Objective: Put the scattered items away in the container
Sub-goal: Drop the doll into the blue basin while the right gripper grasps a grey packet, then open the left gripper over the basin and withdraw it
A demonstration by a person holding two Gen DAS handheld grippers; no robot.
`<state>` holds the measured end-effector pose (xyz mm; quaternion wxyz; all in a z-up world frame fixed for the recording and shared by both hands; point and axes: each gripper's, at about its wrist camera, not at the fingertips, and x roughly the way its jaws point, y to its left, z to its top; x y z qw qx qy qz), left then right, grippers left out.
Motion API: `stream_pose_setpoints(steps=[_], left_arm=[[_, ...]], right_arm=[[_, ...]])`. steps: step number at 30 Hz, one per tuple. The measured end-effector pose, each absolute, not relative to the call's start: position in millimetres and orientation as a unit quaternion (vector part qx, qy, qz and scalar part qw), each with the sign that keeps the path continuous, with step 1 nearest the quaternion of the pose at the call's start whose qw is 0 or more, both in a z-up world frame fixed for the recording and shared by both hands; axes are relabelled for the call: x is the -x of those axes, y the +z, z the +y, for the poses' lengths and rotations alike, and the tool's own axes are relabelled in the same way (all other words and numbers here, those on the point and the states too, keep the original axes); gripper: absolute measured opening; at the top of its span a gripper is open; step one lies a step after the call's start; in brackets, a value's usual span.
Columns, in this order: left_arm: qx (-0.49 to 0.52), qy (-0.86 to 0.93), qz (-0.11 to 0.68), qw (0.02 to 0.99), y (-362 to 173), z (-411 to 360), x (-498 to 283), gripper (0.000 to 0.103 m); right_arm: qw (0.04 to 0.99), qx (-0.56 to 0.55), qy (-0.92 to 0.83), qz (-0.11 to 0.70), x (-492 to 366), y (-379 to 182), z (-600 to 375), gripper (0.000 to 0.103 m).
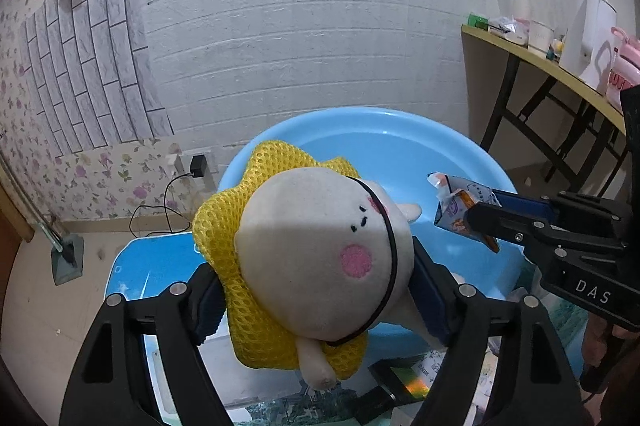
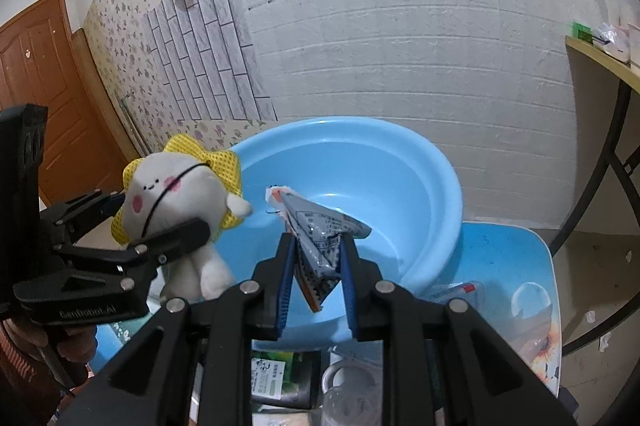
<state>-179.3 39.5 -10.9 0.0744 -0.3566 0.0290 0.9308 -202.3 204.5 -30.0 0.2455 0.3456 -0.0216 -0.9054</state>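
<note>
Both grippers are loaded: left gripper (image 1: 320, 290) clamps the plush (image 1: 320, 250) at the basin (image 2: 440, 186) rim, right gripper (image 2: 316, 266) pinches a packet (image 2: 320, 238), seemingly over the bowl, nearer.

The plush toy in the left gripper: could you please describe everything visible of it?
The plush toy is a soft, round, white figure with pink cheeks, small black eyes and stubby limbs, backed by a yellow mesh ruffle. A thin black cord loops around it. The left gripper clamps its sides, holding it tilted at the blue basin's near rim.
</note>
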Motion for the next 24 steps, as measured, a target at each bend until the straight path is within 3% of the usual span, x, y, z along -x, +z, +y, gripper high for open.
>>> stream_pose_setpoints(steps=[9,14,24], left_arm=[[0.355,0.930,0.045,0.079,-9.2,45.1,171.6,0.083],[0.350,0.932,0.046,0.081,-4.7,45.8,162.0,0.088],[0.349,0.934,0.030,0.067,-1.9,34.4,125.6,0.088]], right_arm=[[0.248,-0.355,-0.901,-0.020,201.0,-34.6,201.5,0.025],[0.248,-0.345,-0.905,-0.020,191.8,-26.8,202.1,0.038],[0.239,-0.344,-0.908,-0.020,166.8,-16.9,213.2,0.038]])
